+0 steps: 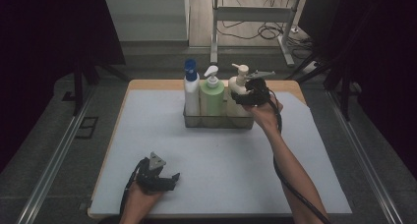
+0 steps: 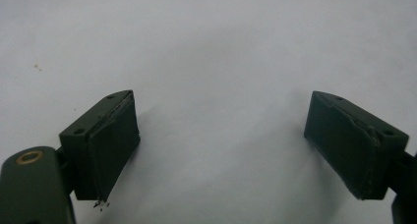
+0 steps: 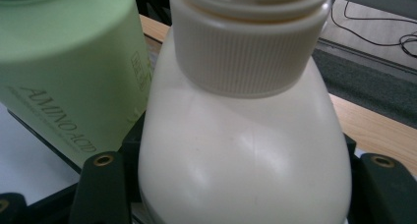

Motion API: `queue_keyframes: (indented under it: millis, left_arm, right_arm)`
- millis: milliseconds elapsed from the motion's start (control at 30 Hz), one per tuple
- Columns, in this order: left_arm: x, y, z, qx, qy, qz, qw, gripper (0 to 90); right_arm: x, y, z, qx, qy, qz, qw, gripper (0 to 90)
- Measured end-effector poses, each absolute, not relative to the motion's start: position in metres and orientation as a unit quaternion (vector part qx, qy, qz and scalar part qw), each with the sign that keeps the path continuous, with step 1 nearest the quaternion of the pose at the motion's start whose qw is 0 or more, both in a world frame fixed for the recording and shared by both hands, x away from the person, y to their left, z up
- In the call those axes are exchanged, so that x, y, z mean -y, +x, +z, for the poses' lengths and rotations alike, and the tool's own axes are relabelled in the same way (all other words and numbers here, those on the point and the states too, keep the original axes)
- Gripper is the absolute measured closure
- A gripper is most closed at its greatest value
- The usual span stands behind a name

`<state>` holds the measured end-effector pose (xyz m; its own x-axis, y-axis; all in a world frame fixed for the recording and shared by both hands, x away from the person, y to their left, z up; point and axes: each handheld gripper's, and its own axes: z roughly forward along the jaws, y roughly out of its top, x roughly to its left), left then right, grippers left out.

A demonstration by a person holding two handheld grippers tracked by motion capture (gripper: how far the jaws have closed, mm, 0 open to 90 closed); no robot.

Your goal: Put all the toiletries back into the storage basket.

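The right gripper (image 1: 242, 97) has its jaws closed around the cream bottle (image 3: 241, 150), seemingly pressing its sides (contact is partly hidden). That bottle stands in the wire basket (image 1: 219, 122), beside the green bottle (image 1: 212, 100). Well in front of the basket, the left gripper (image 2: 221, 140) rests with jaws wide.

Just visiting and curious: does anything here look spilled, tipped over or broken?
Nothing stands out. The blue-capped bottle, green bottle and cream bottle stand upright in the clear tray; the white mat looks dry. The right claw grips the cream bottle.
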<state>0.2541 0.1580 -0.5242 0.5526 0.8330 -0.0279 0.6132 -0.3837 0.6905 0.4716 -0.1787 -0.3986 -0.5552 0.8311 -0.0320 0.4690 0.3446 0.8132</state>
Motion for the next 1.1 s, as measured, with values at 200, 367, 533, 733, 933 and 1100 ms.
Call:
queue_keyframes:
  millis: [200,367,533,733,933,1100]
  left_arm:
    - [-0.158,0.254,-0.524,-0.444,0.815,0.164,0.335,12.9]
    - [-0.158,0.254,-0.524,-0.444,0.815,0.164,0.335,12.9]
    - [-0.158,0.254,-0.524,-0.444,0.815,0.164,0.335,12.9]
    - [-0.158,0.254,-0.524,-0.444,0.815,0.164,0.335,12.9]
    - [-0.158,0.254,-0.524,-0.444,0.815,0.164,0.335,12.9]
    - [-0.158,0.254,-0.524,-0.444,0.815,0.165,0.335,12.9]
  right_arm:
    - [0.180,0.471,-0.403,-0.788,0.414,0.395,0.226,36.0]
    - [0.182,0.470,-0.405,-0.787,0.417,0.396,0.223,35.8]
    - [0.185,0.470,-0.406,-0.783,0.420,0.402,0.219,35.3]
    - [0.187,0.469,-0.406,-0.787,0.415,0.403,0.215,34.6]
    - [0.189,0.468,-0.405,-0.787,0.416,0.407,0.205,31.4]
    - [0.193,0.463,-0.404,-0.789,0.415,0.405,0.205,31.5]
